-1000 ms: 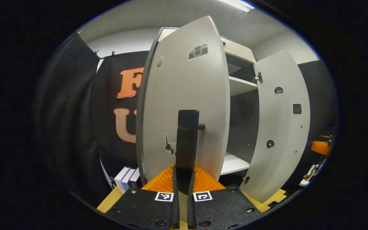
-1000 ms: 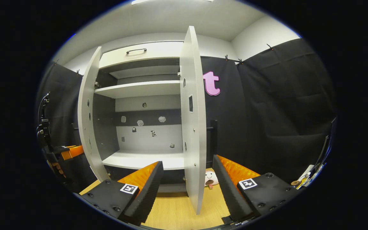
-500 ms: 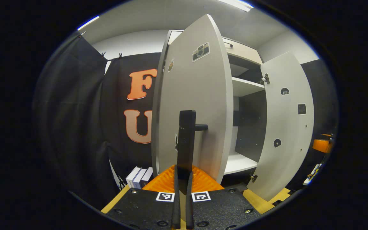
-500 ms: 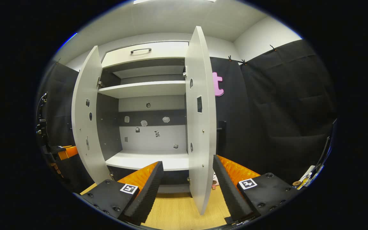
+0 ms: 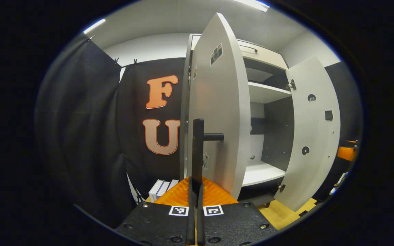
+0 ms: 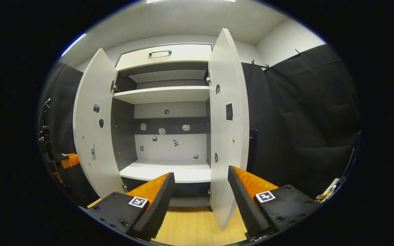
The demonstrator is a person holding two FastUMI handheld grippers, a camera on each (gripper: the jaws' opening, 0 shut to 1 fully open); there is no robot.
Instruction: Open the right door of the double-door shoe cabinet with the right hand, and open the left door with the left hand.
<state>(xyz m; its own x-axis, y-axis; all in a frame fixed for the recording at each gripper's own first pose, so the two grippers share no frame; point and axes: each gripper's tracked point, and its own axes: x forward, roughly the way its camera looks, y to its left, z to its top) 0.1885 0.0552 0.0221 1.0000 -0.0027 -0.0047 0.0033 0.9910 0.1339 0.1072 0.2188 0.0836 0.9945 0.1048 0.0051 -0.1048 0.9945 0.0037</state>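
Observation:
The shoe cabinet (image 6: 164, 94) stands with both doors swung open and its shelves bare. In the left gripper view my left gripper (image 5: 196, 184) is shut on the black upright bar handle (image 5: 198, 143) of the left door (image 5: 217, 102), which I see almost edge-on. The right door (image 5: 315, 136) hangs open farther right. In the right gripper view my right gripper (image 6: 200, 200) is open, and the lower free edge of the right door (image 6: 227, 143) shows between its fingers without either one pressing on it. The left door (image 6: 92, 133) and the left gripper (image 6: 67, 160) are at the far left.
Small stickers dot the cabinet's back wall (image 6: 169, 131). A drawer front with a handle (image 6: 160, 53) tops the cabinet. White boxes (image 5: 162, 188) stand on the wooden floor (image 6: 190, 229) left of the cabinet. Small items (image 6: 327, 193) lie at the far right.
The left door has swung farther open with my left gripper on its handle. The right door now shows more of its inner face in the right gripper view; that gripper stays open.

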